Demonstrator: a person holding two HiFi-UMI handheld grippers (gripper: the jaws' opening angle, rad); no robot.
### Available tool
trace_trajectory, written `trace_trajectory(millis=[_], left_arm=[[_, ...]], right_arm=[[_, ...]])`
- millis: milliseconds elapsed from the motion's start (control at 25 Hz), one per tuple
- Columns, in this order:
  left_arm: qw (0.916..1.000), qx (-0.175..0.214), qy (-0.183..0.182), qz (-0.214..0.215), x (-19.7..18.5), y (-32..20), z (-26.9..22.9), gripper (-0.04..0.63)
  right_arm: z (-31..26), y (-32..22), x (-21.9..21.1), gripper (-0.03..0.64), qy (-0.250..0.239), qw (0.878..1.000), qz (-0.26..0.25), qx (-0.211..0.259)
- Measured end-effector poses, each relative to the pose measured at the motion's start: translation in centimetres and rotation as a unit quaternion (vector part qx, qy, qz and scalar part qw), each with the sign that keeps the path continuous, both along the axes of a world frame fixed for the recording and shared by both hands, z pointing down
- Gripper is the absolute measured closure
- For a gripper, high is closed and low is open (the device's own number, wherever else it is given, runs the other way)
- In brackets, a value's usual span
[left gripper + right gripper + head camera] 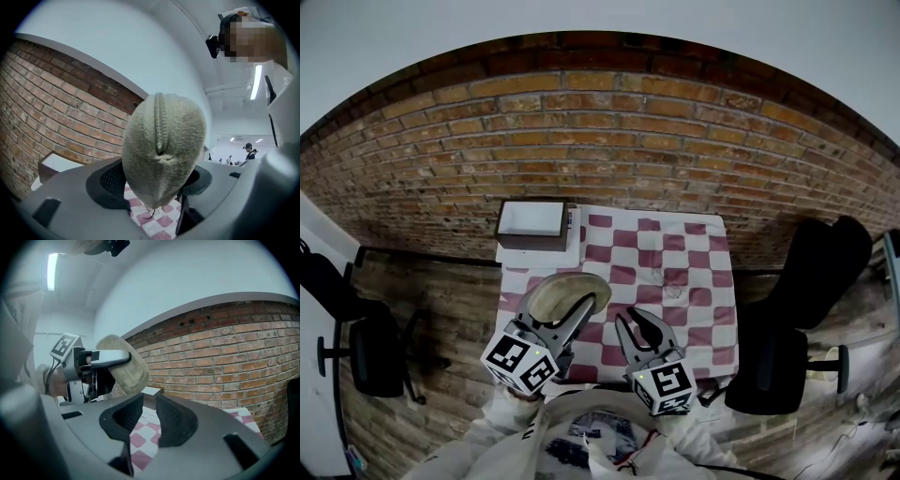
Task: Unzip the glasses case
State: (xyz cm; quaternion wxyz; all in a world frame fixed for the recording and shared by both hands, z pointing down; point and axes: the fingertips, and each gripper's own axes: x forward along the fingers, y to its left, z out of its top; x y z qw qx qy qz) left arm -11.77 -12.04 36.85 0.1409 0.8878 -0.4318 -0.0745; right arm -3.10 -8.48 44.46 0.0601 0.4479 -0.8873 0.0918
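Two grippers are raised above the checked tablecloth [698,281], and only one is loaded. On the left, the left gripper [567,314] has its jaws clamped on the two flanks of the glasses case [161,150], holding it in the air clear of the table. That grip looks chosen to leave the zip [160,124] bare, since the seam runs up the middle of the fabric between the pads, not under them. The zip ends in a small pucker low on the near end, and I cannot make out a pull there. Right of the case, the right gripper [149,408] is near it but apart from it; its jaws stand a narrow way apart with nothing between them, only checked cloth showing through the gap. That slight opening probably suits pinching something as small as a slider. It points towards the brick wall [225,348], not at the case, so it would have to swing left before it could take the zip. No part of the zip looks open yet.
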Motion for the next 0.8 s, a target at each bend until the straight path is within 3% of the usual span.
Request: trace_trajectory(millis=[560,800], left_arm=[[0.9991,-0.012,0.035,0.022,0.6,-0.2,-1.3,0.307],[0.9985,-0.014,0.040,0.035,0.9,0.5,-1.8,0.307]], right_arm=[[0.1,0.1,-1.6,0.435,-0.002,0.999,-0.032,-0.002],[0.3,0.5,-2.7,0.417,-0.001,0.999,-0.044,0.000]])
